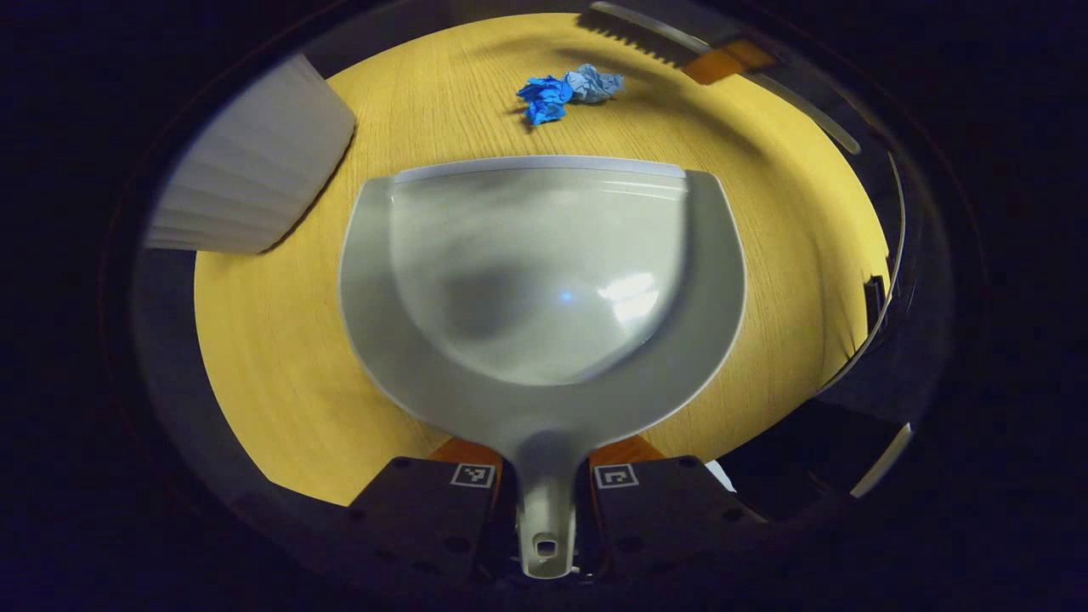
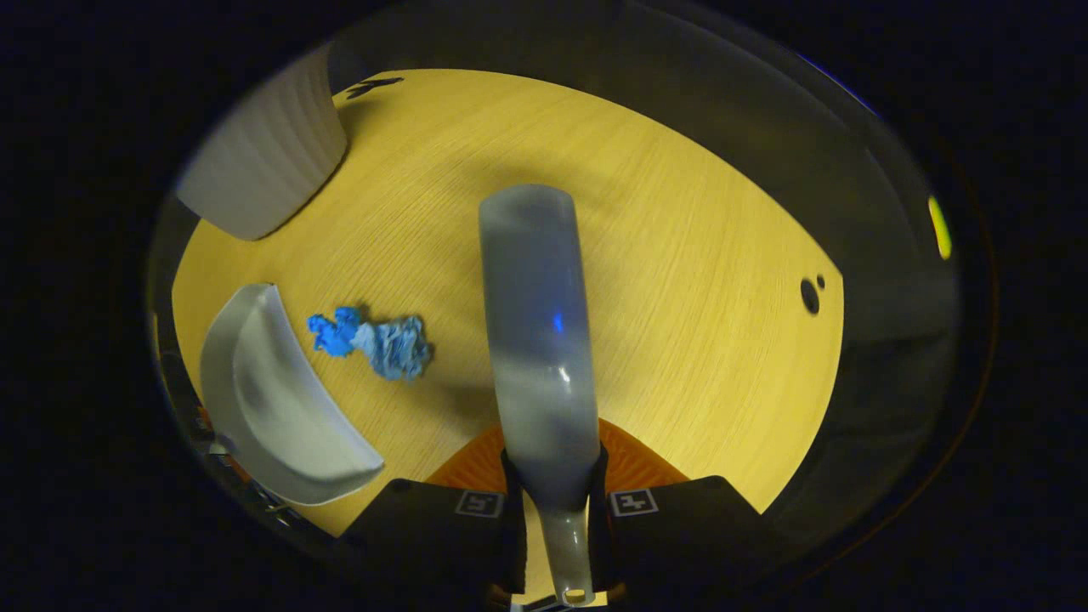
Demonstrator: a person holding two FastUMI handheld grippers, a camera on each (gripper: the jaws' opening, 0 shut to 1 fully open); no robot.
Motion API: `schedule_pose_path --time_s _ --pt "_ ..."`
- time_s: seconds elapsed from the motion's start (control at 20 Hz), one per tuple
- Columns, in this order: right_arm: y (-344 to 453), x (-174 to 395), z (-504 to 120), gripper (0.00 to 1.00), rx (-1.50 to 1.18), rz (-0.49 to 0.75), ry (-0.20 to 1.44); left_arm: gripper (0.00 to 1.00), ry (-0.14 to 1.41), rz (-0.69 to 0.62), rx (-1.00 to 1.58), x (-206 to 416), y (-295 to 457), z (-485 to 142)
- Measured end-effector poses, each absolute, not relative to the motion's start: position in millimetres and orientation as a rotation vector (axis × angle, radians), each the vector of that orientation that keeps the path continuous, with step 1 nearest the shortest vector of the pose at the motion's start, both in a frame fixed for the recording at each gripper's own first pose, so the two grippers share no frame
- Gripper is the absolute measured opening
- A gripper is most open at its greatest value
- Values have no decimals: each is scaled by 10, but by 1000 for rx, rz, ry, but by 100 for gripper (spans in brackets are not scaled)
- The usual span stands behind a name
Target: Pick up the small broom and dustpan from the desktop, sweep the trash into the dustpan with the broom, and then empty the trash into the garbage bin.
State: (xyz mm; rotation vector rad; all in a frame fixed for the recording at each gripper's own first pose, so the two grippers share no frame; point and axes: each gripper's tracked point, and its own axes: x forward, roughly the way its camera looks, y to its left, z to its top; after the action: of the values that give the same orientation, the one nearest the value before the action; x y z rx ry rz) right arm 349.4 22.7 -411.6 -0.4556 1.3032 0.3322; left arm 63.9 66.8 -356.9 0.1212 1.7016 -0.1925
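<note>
Here the crumpled blue trash [image 1: 568,92] is taken as the landmark, lying on the yellow wood-grain desktop [image 1: 272,365]. The dustpan [image 1: 544,280] is held by its handle in the left gripper [image 1: 544,501], whose fingers are closed in against the handle from both sides. In the left gripper view its open lip is turned toward the trash, which lies straight ahead of the lip and apart from it. The broom [image 2: 540,340] is clamped likewise by its handle in the right gripper [image 2: 557,510], its long axis running straight forward from the fingers. In the right gripper view the trash [image 2: 374,340] is seen to the left of the broom, between it and the dustpan [image 2: 272,399]; neither tool is touching it.

The coming sweep is judged to turn on that line: broom, trash, dustpan lip, with the broom to be drawn sideways toward the pan. The dustpan appears the nearer of the two to the trash.

A white ribbed garbage bin [image 1: 255,161] stands at the desktop's edge, beyond the trash and off to its side, well apart. Around the desktop the booth is dark; small dark marks [image 2: 810,293] are seen on the wood far from the trash.
</note>
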Motion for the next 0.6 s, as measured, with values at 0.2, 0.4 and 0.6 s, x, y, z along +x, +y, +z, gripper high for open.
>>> schedule_pose_path --time_s 0.2,0.4,0.6 --pt "418 3344 -4337 40 -656 439 1375 26 1703 -192 124 639 665 -3569" --pt "532 3117 -4292 31 -787 571 1345 27 1698 -197 130 642 668 -3563" --pt "452 2887 -4332 31 -752 762 1421 26 1657 -227 147 645 680 -3561"
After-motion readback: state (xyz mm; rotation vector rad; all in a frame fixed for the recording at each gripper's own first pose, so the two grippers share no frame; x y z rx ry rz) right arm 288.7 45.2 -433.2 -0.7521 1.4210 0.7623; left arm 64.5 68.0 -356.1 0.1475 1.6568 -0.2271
